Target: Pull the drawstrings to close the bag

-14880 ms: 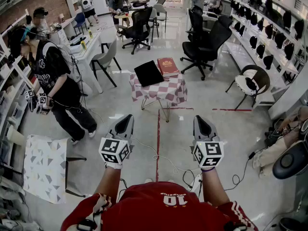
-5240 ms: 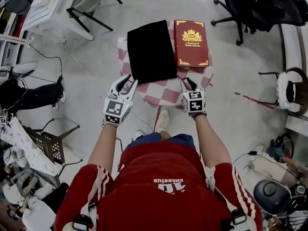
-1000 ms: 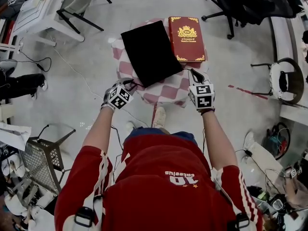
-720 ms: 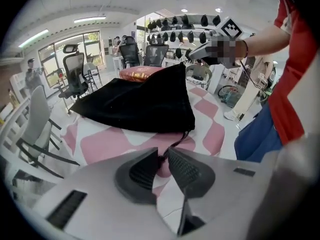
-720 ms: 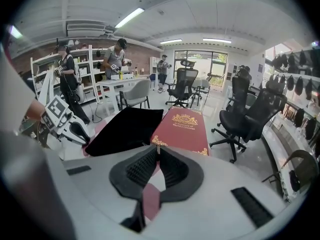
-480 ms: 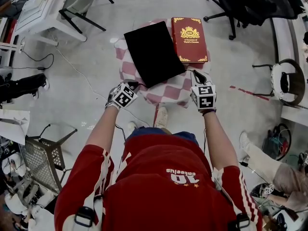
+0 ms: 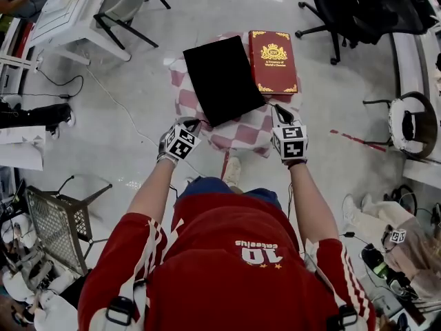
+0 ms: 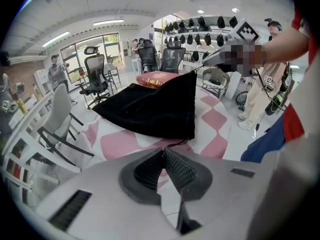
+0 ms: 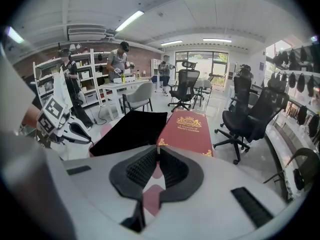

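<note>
Closing left gripper point(image 7: 191, 122): jaws have just drawn nearly together, seemingly pinching the thin drawstring point(image 8: 176, 143) at the near-left corner of the bag point(image 7: 224, 80).
Right gripper point(image 7: 277, 108): jaws together at the near-right corner, no cord made out between them.
Black bag: flat on the counter point(image 7: 238, 135), left of the red book point(image 7: 273, 61), long axis near edge to far, mouth nearest.
Next pull: likely outward, hands apart, along the near edge.

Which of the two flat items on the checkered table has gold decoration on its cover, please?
The red book, lying beside the plain black bag; only it shows a gold emblem, lettering and corner ornaments.
</note>
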`<state>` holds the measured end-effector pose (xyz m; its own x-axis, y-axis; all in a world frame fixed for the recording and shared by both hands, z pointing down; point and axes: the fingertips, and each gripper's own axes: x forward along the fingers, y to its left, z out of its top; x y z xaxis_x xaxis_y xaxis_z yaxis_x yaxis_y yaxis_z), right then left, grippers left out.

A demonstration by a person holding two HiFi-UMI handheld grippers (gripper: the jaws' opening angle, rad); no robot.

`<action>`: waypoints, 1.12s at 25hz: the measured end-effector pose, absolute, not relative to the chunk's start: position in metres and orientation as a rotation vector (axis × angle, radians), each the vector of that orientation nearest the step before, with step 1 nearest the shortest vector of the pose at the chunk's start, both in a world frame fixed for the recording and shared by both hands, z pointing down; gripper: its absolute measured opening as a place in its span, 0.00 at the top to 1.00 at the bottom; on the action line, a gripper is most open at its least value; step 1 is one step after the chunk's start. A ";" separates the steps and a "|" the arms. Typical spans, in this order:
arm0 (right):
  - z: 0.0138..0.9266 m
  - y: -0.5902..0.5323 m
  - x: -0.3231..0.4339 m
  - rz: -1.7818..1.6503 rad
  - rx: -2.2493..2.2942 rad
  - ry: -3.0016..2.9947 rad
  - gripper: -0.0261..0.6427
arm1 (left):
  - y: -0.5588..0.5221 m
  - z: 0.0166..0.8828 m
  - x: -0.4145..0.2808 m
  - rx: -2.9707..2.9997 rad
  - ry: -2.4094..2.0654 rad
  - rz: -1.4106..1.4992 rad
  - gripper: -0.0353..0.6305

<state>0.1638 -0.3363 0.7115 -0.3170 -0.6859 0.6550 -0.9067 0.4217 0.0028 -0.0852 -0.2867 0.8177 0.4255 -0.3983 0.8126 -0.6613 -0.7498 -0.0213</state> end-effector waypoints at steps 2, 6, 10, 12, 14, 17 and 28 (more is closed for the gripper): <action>0.706 -0.335 0.163 0.481 1.347 -2.108 0.92 | -0.291 0.801 -0.088 2.385 -0.987 1.176 0.91; 0.689 -0.335 0.159 0.429 1.368 -2.129 0.92 | -0.301 0.762 -0.097 2.405 -1.134 1.057 0.91; 0.667 -0.327 0.153 0.372 1.399 -2.143 0.92 | -0.307 0.717 -0.106 2.436 -1.238 0.942 0.91; 0.655 -0.325 0.150 0.353 1.427 -2.150 0.92 | -0.313 0.694 -0.112 2.445 -1.289 0.864 0.91; 0.642 -0.321 0.147 0.354 1.460 -2.158 0.92 | -0.316 0.672 -0.116 2.463 -1.319 0.810 0.91; 0.620 -0.315 0.142 0.335 1.505 -2.176 0.92 | -0.316 0.646 -0.116 2.516 -1.317 0.780 0.91; 0.548 -0.277 0.120 0.241 1.553 -2.280 0.92 | -0.308 0.556 -0.124 2.617 -1.350 0.543 0.91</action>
<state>0.1198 -0.2767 0.5476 -0.3240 -0.8601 0.3940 -0.9235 0.3780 0.0658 -0.1240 -0.3084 0.5557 0.5304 -0.7570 0.3815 -0.8103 -0.5851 -0.0345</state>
